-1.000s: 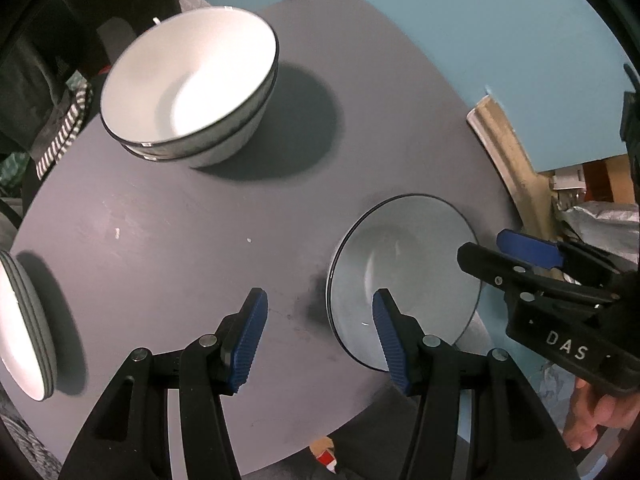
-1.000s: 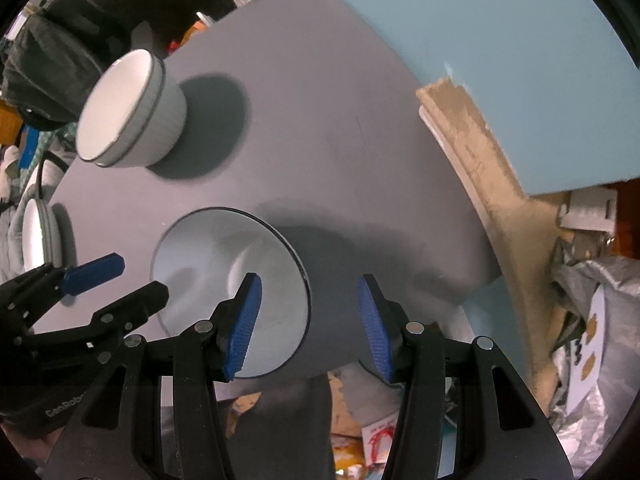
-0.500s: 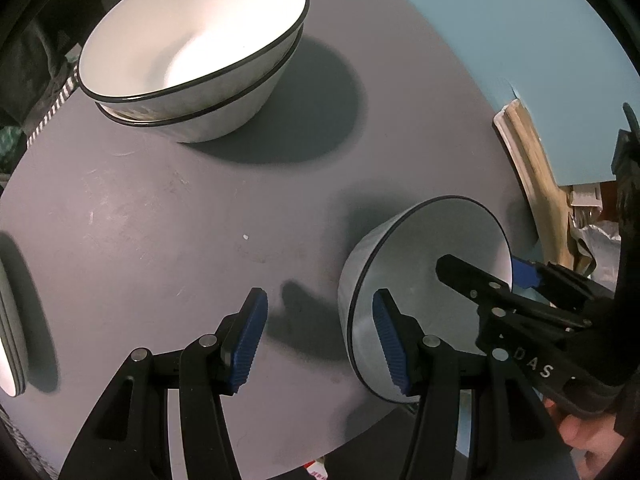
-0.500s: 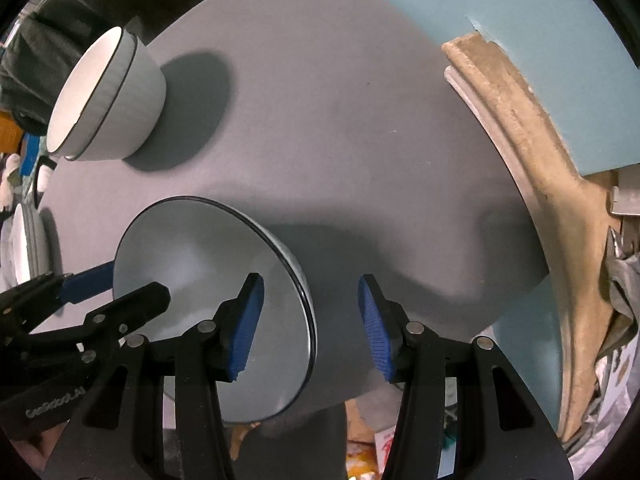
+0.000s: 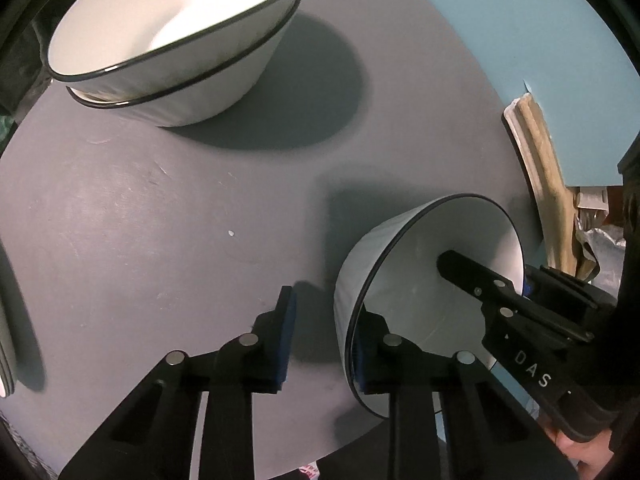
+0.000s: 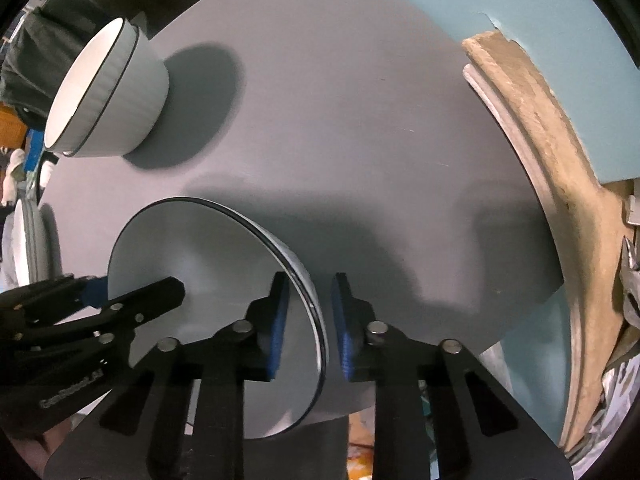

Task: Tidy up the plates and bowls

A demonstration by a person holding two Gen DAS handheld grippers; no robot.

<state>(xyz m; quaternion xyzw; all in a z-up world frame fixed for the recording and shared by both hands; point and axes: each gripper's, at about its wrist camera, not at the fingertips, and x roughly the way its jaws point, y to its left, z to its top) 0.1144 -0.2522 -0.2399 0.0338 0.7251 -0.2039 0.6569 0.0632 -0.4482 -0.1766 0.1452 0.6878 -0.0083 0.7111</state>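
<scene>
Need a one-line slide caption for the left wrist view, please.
Both grippers, left and right, straddle the bowl's rim; stacked bowls wait beyond.

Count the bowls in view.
3. Upper bowl nested in lower bowl at the table's far left; third bowl at the near right edge, rim straddled by left tool and right tool. Cropped plate stack not counted.

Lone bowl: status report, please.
Left hand-held gripper open, straddling bowl rim. Right hand-held gripper open, straddling opposite rim. Stacked bowls stand apart across table.
</scene>
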